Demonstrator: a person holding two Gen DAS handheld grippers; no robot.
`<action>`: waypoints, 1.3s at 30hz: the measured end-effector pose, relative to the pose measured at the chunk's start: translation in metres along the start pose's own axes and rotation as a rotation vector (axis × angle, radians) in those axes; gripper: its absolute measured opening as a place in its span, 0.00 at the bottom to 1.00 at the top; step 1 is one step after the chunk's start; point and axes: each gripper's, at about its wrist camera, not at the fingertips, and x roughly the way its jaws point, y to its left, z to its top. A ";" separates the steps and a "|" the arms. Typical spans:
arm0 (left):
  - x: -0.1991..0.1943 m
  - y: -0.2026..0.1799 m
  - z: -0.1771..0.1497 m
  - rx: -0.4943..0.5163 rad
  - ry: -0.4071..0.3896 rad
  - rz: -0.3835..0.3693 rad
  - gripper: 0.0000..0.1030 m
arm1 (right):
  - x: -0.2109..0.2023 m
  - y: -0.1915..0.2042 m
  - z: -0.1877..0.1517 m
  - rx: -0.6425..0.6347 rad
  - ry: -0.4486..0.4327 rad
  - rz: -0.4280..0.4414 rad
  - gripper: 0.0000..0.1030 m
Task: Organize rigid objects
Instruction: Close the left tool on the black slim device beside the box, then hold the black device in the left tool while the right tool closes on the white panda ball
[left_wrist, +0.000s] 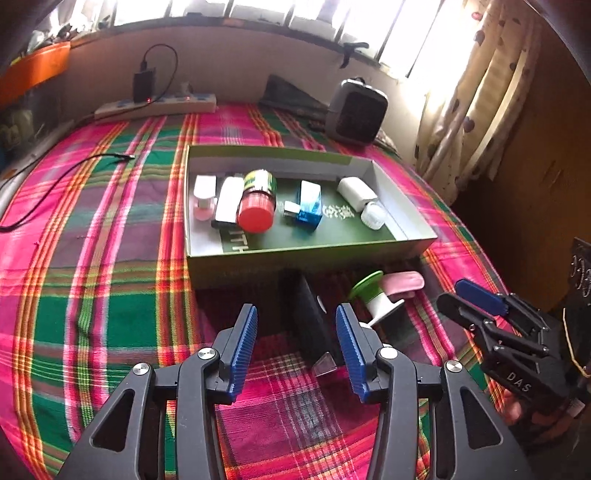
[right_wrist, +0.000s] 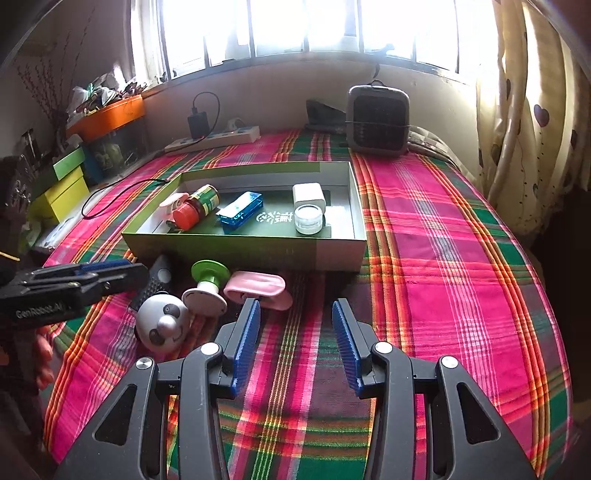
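Left gripper: jaws apart, straddling the black remote, pads not touching
Right gripper: jaws apart, nothing between
Green box: just beyond

I can't see the remote's near end, it's behind my left gripper's right pad. In the right wrist view the same gripper covers most of it. Box print is cut to "ITTH". Panda base is hidden behind my finger.
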 end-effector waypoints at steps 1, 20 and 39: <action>0.002 0.000 0.000 -0.002 0.004 0.003 0.43 | 0.000 -0.001 0.000 0.002 0.000 0.003 0.41; 0.018 -0.004 0.005 -0.017 0.048 0.048 0.41 | 0.001 -0.005 0.001 0.015 0.020 0.033 0.41; -0.005 0.026 -0.013 -0.038 0.015 0.136 0.23 | 0.008 0.030 -0.001 -0.047 0.065 0.080 0.41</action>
